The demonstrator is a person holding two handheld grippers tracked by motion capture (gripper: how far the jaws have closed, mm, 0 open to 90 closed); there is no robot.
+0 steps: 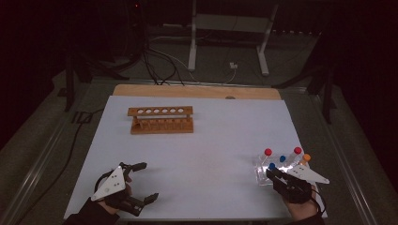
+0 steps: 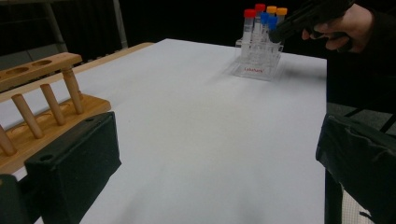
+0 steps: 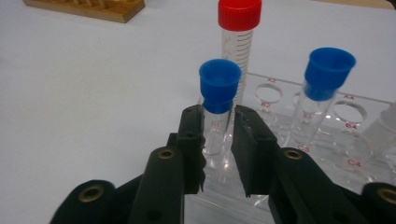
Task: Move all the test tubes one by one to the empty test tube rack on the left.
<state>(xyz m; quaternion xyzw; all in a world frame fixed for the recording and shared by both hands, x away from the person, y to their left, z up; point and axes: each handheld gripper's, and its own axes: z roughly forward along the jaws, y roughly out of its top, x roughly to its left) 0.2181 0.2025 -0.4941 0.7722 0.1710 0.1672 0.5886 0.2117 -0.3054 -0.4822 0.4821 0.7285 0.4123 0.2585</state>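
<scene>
Right gripper (image 3: 218, 122) reaches level into the clear rack (image 3: 336, 154), jaws clamped on a blue-capped tube (image 3: 218, 100); left gripper (image 1: 141, 183), well apart from that rack, rests wide open.

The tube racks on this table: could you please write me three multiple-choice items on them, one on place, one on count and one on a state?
1. Where does the wooden rack stand?
A. far side of the table, left of centre
B. near right corner
C. beside the left gripper

2. How many capped tubes stand in the clear rack?
A. two
B. five
C. nine

3. How is the right gripper?
A. wide open over bare table
B. shut on a blue-capped tube
C. shut on the wooden rack

Answers:
1 A, as the high view shows it far from both hands.
2 B, as two red, two blue and one orange cap show there.
3 B, as the fingers press the tube just under its cap in the right gripper view.
</scene>
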